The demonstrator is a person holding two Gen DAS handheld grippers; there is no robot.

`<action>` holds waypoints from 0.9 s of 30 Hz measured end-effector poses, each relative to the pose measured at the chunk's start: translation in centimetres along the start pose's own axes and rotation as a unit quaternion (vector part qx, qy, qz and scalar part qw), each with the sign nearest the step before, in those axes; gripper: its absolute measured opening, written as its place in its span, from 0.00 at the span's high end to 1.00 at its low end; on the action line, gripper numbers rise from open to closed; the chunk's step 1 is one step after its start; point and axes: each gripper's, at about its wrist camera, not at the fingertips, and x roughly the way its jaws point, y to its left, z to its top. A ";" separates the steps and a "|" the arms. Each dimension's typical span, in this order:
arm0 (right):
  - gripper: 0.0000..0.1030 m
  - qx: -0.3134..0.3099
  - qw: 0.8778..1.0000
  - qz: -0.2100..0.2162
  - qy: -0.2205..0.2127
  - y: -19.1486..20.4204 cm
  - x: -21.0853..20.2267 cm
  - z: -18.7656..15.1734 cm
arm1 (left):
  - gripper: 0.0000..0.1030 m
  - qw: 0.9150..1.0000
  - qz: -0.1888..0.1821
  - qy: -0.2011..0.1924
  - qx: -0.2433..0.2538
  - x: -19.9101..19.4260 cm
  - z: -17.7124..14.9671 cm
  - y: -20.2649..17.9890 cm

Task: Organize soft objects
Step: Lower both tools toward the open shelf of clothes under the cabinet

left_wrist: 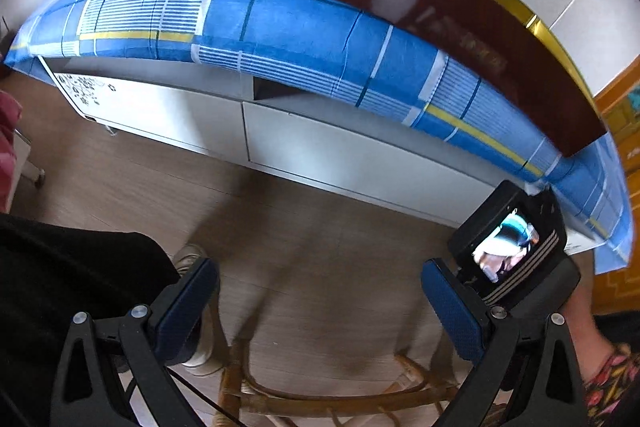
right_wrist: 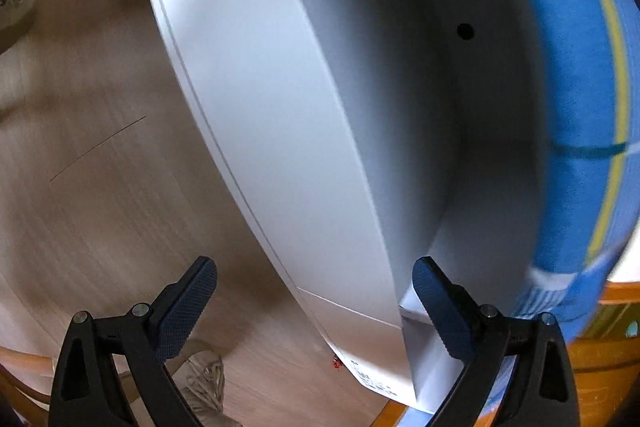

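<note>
A blue plaid sheet (left_wrist: 280, 23) covers the bed on a white drawer base (left_wrist: 328, 155). My left gripper (left_wrist: 320, 307) is open and empty above the wood floor, short of the bed. My right gripper (right_wrist: 316, 307) is open and empty, close to the corner of the white base (right_wrist: 280, 131), below the hanging sheet edge (right_wrist: 580, 131). The right gripper's camera body (left_wrist: 512, 243) shows at the lower right of the left wrist view, near the bed's corner.
A dark red headboard with a gold rim (left_wrist: 440, 11) stands behind the bed. A rattan stool (left_wrist: 328, 395) and a shoe (left_wrist: 200, 347) lie below my left gripper. An orange wooden cabinet (left_wrist: 620, 115) is at the right. A shoe (right_wrist: 204, 379) lies on the floor.
</note>
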 end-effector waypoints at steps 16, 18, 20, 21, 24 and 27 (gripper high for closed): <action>0.06 -0.039 0.999 0.025 0.006 0.3 4.0 1.0 | 0.00 0.996 -0.009 0.069 0.057 3.4 0.4 -1.4; 0.06 -0.054 0.998 0.024 0.004 0.6 4.0 0.7 | 0.00 0.993 0.001 0.083 0.085 4.1 0.4 -2.4; 0.06 -0.081 0.997 0.019 0.007 0.9 3.7 0.4 | 0.00 0.988 0.018 0.096 0.121 5.0 0.3 -3.4; 0.06 -0.090 0.996 0.016 0.007 1.1 3.6 0.3 | 0.00 0.985 0.028 0.095 0.142 5.3 0.2 -3.9; 0.06 -0.100 0.995 0.010 0.006 1.8 3.7 0.1 | 0.00 0.972 0.040 0.076 0.218 5.6 0.0 -5.3; 0.06 -0.113 0.994 0.003 0.004 2.4 3.5 -0.2 | 0.00 0.942 0.074 0.055 0.323 6.8 -0.5 -7.2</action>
